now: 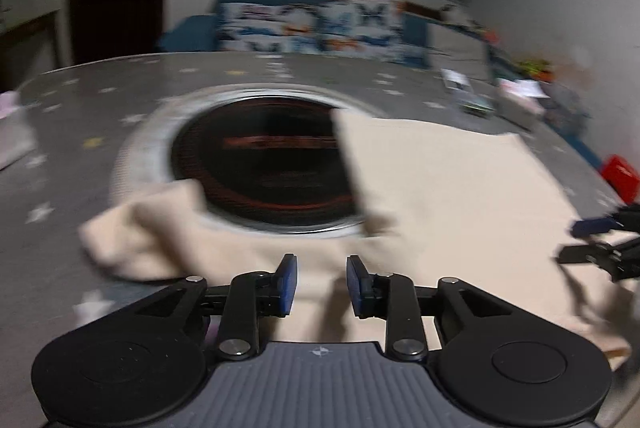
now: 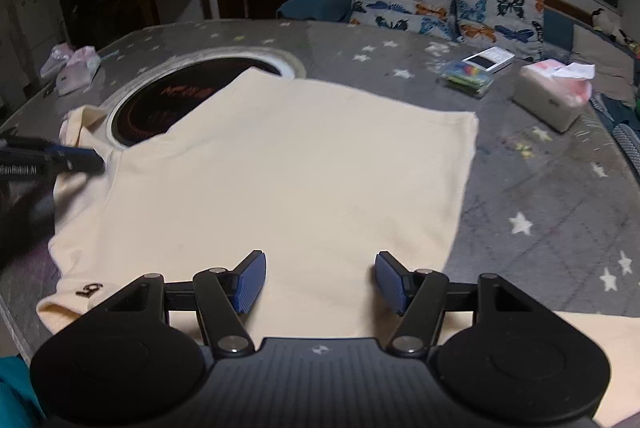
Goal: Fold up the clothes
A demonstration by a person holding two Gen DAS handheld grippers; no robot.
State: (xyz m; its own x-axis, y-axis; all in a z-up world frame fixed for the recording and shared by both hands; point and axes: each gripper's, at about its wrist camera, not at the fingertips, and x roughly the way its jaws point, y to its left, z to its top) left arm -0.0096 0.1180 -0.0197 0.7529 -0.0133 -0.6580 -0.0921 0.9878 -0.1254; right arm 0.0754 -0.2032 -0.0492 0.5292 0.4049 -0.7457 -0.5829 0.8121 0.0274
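A cream-coloured cotton T-shirt (image 2: pixel 280 164) lies spread flat on a grey table cover printed with small white stars (image 2: pixel 540 188), its far corner overlapping a round black hotplate set in a pale ring (image 2: pixel 160 100) in the middle of the table. One short sleeve (image 1: pixel 136 228) lies bunched on the cover beside the hotplate; another sleeve, carrying a small dark logo (image 2: pixel 90 290), lies at the near edge of the table in the right wrist view.

The left gripper (image 1: pixel 321 282) hovers low over the shirt's near part with its blue ribbed pads (image 1: pixel 289 280) a narrow gap apart and no cloth between them (this view is smeared by motion blur, so finer detail is lost). In the right wrist view it comes in from the left edge, its tips near the shirt's shoulder by the bunched sleeve.

The right gripper (image 2: pixel 320 280) sits above the shirt's near hem with its jaws standing wide apart, nothing pinched between them.

On the far right of the table rest a white tissue box with pink tissue showing (image 2: pixel 556 96), a clear packet of coloured items (image 2: pixel 468 76) and a small white box (image 2: pixel 490 59). Two pinkish plastic bags (image 2: pixel 76 66) lie at the far left. Behind the table stands a blue sofa with butterfly-print cushions (image 2: pixel 448 10).
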